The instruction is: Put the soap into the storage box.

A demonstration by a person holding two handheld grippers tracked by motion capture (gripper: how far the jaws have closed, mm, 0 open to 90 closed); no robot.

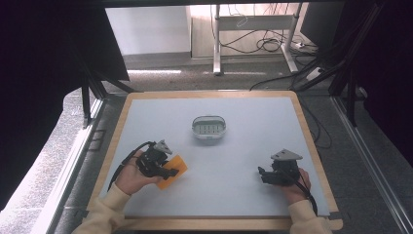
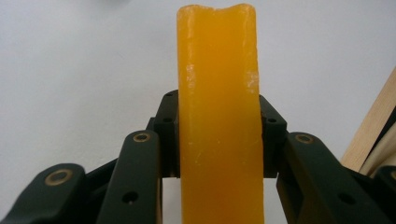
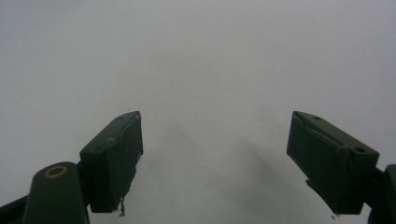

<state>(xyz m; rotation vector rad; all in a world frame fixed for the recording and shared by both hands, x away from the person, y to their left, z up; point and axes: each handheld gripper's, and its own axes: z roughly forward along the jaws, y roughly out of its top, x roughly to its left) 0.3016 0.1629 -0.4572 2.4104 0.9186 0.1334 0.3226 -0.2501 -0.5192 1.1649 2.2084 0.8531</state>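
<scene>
An orange soap bar (image 1: 174, 170) is clamped in my left gripper (image 1: 165, 171) at the front left of the table. In the left gripper view the orange soap bar (image 2: 218, 116) stands edge-on between the two black jaws, whose pads press on both its sides. A white oval soap dish (image 1: 210, 127) with a slotted floor sits near the middle of the table, beyond and to the right of the bar. My right gripper (image 1: 263, 175) rests at the front right; in the right gripper view my right gripper (image 3: 215, 161) has its jaws wide apart with only bare table between them.
The pale grey table top (image 1: 243, 146) has a wooden rim (image 1: 311, 141). Beyond the far edge lie carpet, desk legs and cables (image 1: 263, 44). A dark curtain (image 1: 44, 58) hangs at the left.
</scene>
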